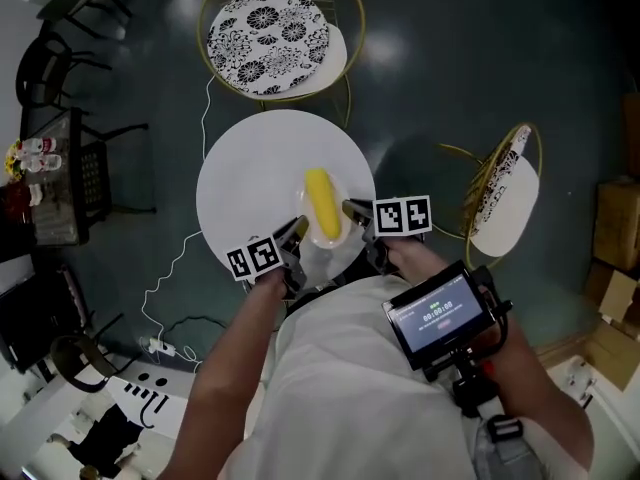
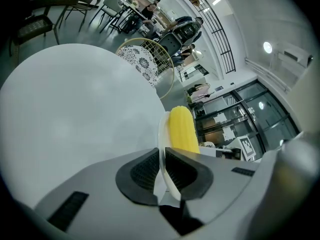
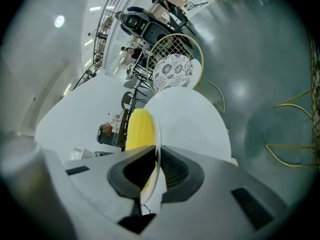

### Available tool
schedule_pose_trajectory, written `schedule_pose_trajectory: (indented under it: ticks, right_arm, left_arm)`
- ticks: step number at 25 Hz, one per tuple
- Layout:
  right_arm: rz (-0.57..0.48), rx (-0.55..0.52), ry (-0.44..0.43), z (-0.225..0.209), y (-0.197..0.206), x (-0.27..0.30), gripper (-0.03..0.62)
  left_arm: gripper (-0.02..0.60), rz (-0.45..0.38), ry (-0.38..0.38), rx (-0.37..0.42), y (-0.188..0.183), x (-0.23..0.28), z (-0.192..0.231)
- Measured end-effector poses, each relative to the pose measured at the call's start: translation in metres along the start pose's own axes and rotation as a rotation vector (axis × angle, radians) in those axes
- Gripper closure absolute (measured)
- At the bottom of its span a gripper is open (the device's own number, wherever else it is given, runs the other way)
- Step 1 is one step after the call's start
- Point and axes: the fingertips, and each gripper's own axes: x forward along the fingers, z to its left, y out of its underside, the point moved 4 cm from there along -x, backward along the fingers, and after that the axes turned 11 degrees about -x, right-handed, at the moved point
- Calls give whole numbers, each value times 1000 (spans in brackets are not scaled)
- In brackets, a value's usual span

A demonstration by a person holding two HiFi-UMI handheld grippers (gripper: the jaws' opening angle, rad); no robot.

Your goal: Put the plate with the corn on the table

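A yellow corn cob (image 1: pixel 321 204) lies on a small white plate (image 1: pixel 336 230) held over the near edge of the round white table (image 1: pixel 240 173). My left gripper (image 1: pixel 297 230) is shut on the plate's left rim and my right gripper (image 1: pixel 350 210) is shut on its right rim. In the left gripper view the plate rim (image 2: pixel 162 134) runs edge-on between the jaws with the corn cob (image 2: pixel 182 130) beyond. In the right gripper view the plate rim (image 3: pixel 158 134) is clamped the same way, the corn cob (image 3: pixel 139 130) to its left. Whether the plate touches the table I cannot tell.
A gold wire chair with a black-and-white patterned cushion (image 1: pixel 268 40) stands beyond the table, and another such chair (image 1: pixel 505 192) is at the right. A white cable (image 1: pixel 168 273) trails over the dark floor at the left. Cardboard boxes (image 1: pixel 614 258) sit at the far right.
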Motion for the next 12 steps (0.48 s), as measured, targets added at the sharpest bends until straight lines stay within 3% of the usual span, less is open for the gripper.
schedule_pose_trajectory:
  ticks: [12]
  right_arm:
    - [25, -1, -7, -23, -8, 14, 557]
  left_arm:
    - [545, -22, -31, -9, -7, 22, 8]
